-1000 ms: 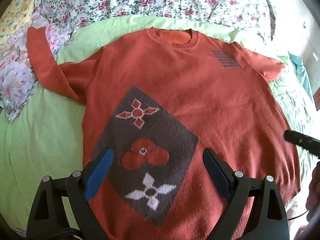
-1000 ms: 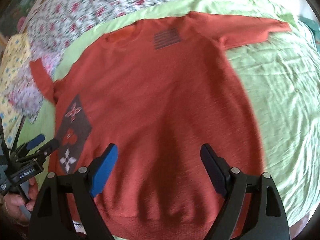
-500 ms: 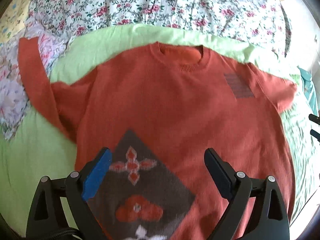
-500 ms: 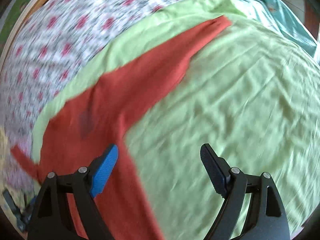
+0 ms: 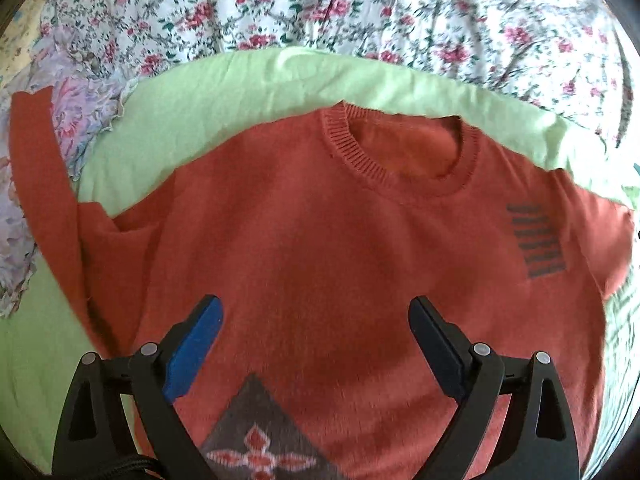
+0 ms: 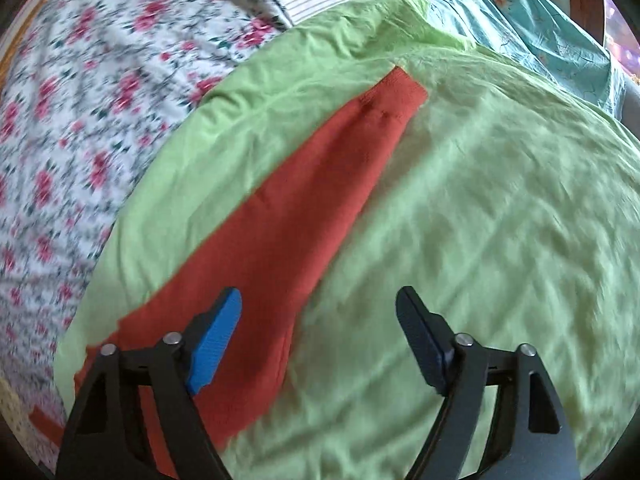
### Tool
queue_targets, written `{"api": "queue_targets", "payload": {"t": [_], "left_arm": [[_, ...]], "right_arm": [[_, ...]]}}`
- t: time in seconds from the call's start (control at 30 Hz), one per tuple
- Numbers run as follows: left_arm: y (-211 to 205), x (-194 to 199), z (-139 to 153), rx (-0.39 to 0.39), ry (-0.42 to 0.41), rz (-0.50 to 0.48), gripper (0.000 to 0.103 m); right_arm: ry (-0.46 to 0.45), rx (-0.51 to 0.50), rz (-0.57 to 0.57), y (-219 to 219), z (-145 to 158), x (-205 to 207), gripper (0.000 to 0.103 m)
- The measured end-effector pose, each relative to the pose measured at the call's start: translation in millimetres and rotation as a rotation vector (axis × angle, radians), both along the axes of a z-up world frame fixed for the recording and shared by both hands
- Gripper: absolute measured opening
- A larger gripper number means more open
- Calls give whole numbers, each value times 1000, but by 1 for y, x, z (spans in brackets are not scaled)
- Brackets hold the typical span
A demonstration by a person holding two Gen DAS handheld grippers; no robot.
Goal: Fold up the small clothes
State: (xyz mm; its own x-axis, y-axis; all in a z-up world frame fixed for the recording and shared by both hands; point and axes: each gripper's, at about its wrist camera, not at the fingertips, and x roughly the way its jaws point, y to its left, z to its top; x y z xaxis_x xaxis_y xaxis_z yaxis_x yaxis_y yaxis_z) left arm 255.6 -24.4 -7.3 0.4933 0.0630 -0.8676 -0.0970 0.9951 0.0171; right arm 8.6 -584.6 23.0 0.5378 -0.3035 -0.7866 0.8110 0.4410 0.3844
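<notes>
An orange-red knitted sweater [image 5: 320, 232] lies flat, front up, on a light green sheet [image 5: 192, 120]. It has a ribbed round collar [image 5: 352, 148], a small dark striped patch [image 5: 536, 240] on the chest and a dark diamond panel with flowers [image 5: 256, 432] low down. My left gripper [image 5: 314, 320] is open and empty above the chest. One long sleeve [image 5: 36, 184] runs out to the left. In the right wrist view the other sleeve [image 6: 312, 208] stretches diagonally to its cuff [image 6: 400, 96]. My right gripper [image 6: 318, 312] is open and empty over the sleeve's base and the sheet.
A white floral bedspread [image 5: 360, 8] lies beyond the green sheet [image 6: 480, 220], and shows at the left in the right wrist view [image 6: 80, 80]. A teal cloth [image 6: 520, 20] lies at the far right. A purple floral fabric [image 5: 72, 112] sits by the left sleeve.
My left gripper has moved up the sweater from the diamond panel towards the collar. My right gripper has swung from the sweater's body to the right sleeve. Both stay open.
</notes>
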Motion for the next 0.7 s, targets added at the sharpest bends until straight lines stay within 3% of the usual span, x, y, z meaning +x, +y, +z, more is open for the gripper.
{"api": "queue_targets", "payload": {"t": [0.23,0.3,0.33,0.37,0.5,0.7], "left_arm": [[8,23,-27,10,45,18,94],[10,27,-32,4,57,26,94],[11,28,-34,0,62,30,94],[13,28,-35,-2,66,36,94],[16,26,-33,-27,67,42,94],[29,12,-16,-70,40,46,94]], "right_arm": [[1,38,-90,-53,-24,16,57],[-9,22,-79,-59,-24,20,38],[-16,26,-64,-61,-23,23,19],[-19,30,-57,-60,-21,24,7],[-59,-61,-15,-31,11,29,5],[-175,-119,208,64,68,61,5]]}}
